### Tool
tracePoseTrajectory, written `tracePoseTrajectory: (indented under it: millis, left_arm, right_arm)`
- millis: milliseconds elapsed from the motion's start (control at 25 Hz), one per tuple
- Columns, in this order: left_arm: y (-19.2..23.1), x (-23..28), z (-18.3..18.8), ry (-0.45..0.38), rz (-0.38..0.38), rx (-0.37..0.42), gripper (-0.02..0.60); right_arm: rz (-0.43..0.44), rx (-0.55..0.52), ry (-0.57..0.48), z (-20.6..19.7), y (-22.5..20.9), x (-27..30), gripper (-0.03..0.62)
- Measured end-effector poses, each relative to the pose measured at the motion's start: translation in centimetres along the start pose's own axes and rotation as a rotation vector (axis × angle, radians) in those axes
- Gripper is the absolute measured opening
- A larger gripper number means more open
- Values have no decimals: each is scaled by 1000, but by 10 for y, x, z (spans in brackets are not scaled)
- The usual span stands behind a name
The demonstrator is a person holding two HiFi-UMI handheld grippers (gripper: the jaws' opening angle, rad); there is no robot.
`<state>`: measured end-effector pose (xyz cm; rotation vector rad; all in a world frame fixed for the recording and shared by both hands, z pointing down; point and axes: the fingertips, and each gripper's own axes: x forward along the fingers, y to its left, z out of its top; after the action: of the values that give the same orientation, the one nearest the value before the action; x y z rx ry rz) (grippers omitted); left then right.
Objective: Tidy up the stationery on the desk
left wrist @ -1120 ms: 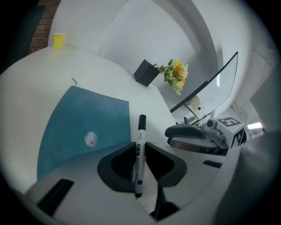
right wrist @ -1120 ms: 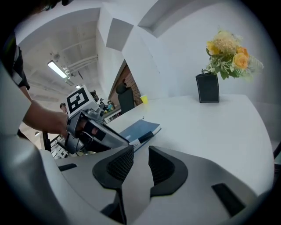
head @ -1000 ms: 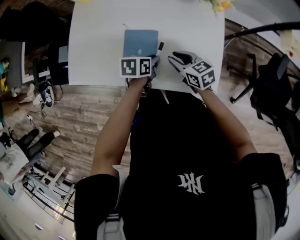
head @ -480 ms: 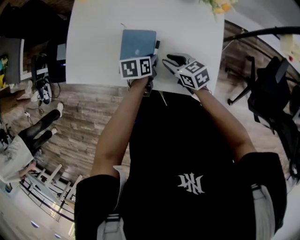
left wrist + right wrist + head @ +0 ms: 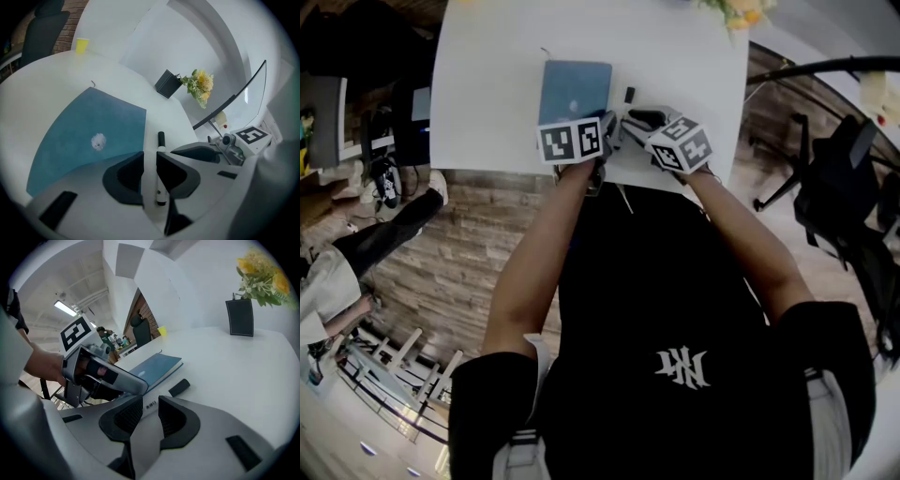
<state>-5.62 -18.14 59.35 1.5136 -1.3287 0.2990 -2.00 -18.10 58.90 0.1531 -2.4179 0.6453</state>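
A white marker with a black cap (image 5: 159,161) lies on the white desk (image 5: 497,84), just right of a blue notebook (image 5: 575,91). My left gripper (image 5: 150,164) straddles the marker's body. Its jaws have just been opening, and a gap shows beside the marker. In the right gripper view the marker (image 5: 151,404) crosses just beyond the tips of my right gripper (image 5: 150,414), which is open, and its cap (image 5: 179,386) points away. The two grippers almost meet over the marker in the head view, left gripper (image 5: 606,127) and right gripper (image 5: 636,120).
A black holder (image 5: 168,83) with yellow flowers (image 5: 201,85) stands at the desk's far side, and a yellow cup (image 5: 82,45) at its far left. The desk's near edge runs under my hands. An office chair (image 5: 844,178) stands to the right.
My right gripper has moved left and come close to the left gripper and the marker. The marker's cap end has shifted a little to the right. The left gripper has stayed in place.
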Motion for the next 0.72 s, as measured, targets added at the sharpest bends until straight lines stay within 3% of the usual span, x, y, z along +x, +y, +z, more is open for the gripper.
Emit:
tracePoseTrajectory:
  millis: [200,440,720]
  left_arm:
    - [3,-15,16,-69,-21,34,86]
    - [27,-52,25,-126,-45,15,84]
    - [76,-102,15,-206,26,12,84]
  right_arm:
    - [-17,-38,70,-4,-3,5,117]
    - [-27,13,88,-3,-4,12,117]
    - [-32,3,83,8,-2,25,117]
